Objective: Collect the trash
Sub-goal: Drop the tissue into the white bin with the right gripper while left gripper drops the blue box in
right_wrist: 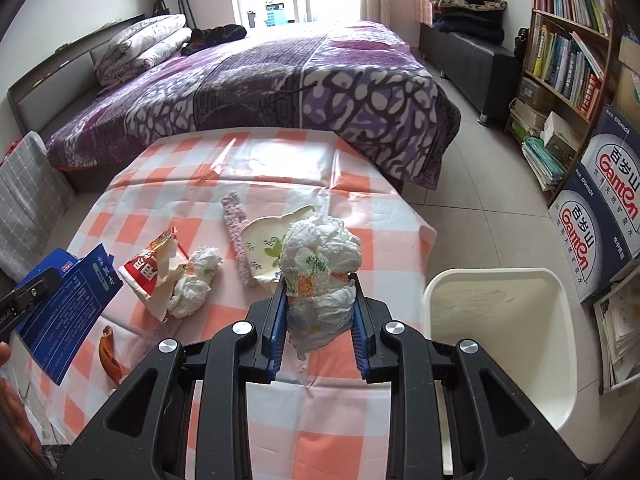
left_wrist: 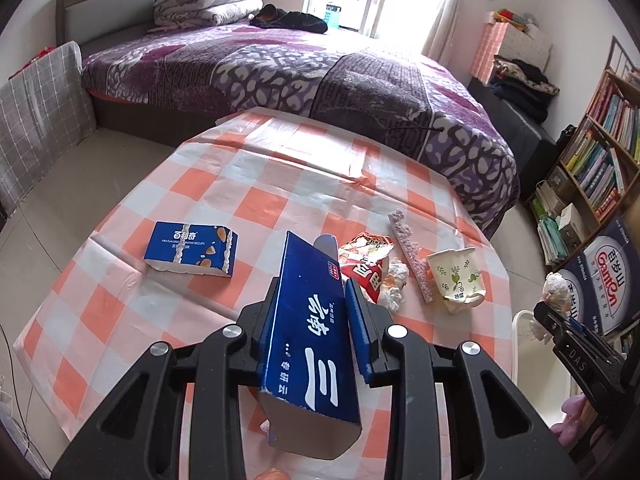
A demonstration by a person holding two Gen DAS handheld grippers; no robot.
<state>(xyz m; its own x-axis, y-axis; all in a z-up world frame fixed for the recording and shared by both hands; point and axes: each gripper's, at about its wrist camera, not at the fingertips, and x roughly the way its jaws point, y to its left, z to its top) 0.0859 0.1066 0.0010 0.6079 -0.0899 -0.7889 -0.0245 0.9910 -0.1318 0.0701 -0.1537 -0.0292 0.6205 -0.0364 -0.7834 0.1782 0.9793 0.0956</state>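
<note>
Gripping, left: we hold a long blue carton (left_wrist: 310,330) between the fingers of the left gripper (left_wrist: 310,308), its torn end toward the camera, lifted above the table (left_wrist: 248,176).
Gripping, right: our right gripper (right_wrist: 320,300) is clamped on a crumpled wad of tissue (right_wrist: 320,260), held over the table's near edge.
Bin: we see a white bin (right_wrist: 500,332) just beside the table, to the right of the wad.
Still on the cloth: a flattened paper cup (left_wrist: 456,278), a pink strip (left_wrist: 412,252), a red snack wrapper (left_wrist: 366,260) and a second tissue ball (left_wrist: 394,284) lie close together.
Apart, left: a small blue biscuit box (left_wrist: 192,248) lies alone.
Near edge: an orange peel (right_wrist: 110,354) lies below the carton.
Behind: a bed (left_wrist: 320,76) with a purple cover.
</note>
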